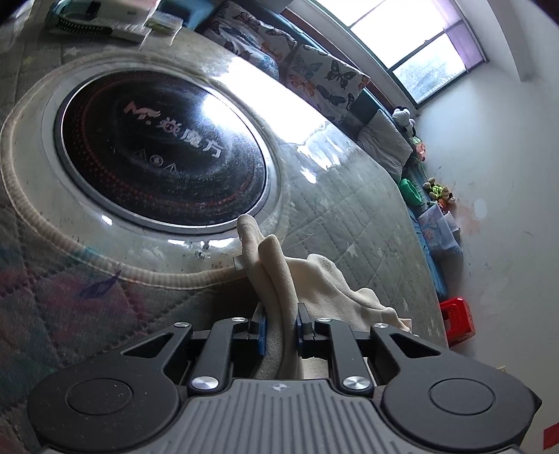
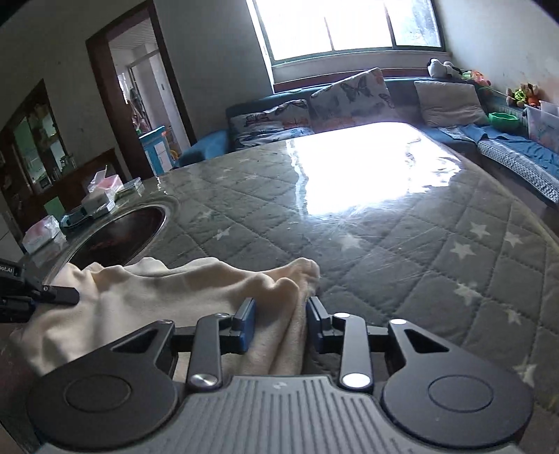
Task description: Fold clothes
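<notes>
**Both grippers on the cream cloth**

The left gripper [image 1: 279,326] is clamped on a bunched fold of the cream cloth [image 1: 279,279], which stands up between its blue pads and spills away to the right over the table. The right gripper [image 2: 279,326] has the same cloth [image 2: 139,300] between its jaws; the fabric fills the gap and both pads seem to touch it, though how tightly they pinch I cannot tell. In the right wrist view the cloth stretches leftward to the left gripper [image 2: 52,295]. The cloth lies on the quilted, star-patterned table cover [image 2: 419,251] under clear plastic, just beside the round black induction cooktop [image 1: 164,150]. Butterfly-print cushions [image 2: 349,97] line the sofa under the window [image 2: 342,24].
</notes>
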Demonstrator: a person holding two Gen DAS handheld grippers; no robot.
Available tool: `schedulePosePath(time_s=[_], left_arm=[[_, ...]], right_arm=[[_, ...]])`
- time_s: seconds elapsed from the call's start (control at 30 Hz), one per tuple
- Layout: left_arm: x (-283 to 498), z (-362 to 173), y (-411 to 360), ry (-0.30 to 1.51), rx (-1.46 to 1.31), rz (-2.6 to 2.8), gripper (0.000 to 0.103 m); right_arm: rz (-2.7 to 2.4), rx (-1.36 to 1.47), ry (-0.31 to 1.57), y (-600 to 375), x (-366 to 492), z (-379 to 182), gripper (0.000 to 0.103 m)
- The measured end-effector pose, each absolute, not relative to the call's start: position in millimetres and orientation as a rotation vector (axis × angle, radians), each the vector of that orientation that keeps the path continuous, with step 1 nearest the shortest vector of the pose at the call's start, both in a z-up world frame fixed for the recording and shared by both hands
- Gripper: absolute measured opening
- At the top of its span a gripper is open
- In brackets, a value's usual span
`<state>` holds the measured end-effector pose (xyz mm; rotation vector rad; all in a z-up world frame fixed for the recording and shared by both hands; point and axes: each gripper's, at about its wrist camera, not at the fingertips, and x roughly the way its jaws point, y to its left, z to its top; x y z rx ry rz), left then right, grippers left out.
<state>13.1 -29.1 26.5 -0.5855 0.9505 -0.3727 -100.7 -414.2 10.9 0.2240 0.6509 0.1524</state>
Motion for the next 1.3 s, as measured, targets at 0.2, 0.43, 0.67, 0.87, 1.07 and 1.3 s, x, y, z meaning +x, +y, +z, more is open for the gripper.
schedulePosePath(time_s=[0.2,0.43,0.67,0.87,1.07,1.3], left_arm=[[13.5,46.8,-43.9,0.897,-0.503,-0.414,0.015],[20.4,69.3,-82.8,0.838,-0.419,-0.495,0.015],[33.6,73.4,-133.3,0.835,-0.376,-0.572,0.015],[45.4,69.9,-174.3,0.846,-0.328,-0.616,0.015],[52.8,66.0,-208.0,0.838,-0.265,-0.651,0.015],[59.2,47.5,-234.1,0.855,-0.188,-0.645,0.015]], right_arm=[[0.158,0.245,0.609,-416.4,-111.2,21.5,0.01],[0.11,0.212,0.522,-432.9,-123.4,51.3,0.009],[0.006,0.163,0.472,-464.7,-123.2,71.9,0.009],[-0.081,0.124,0.47,-490.7,-112.9,76.9,0.009],[-0.148,0.112,0.478,-509.0,-103.1,72.6,0.009],[-0.21,0.124,0.503,-525.2,-97.3,55.9,0.009]])
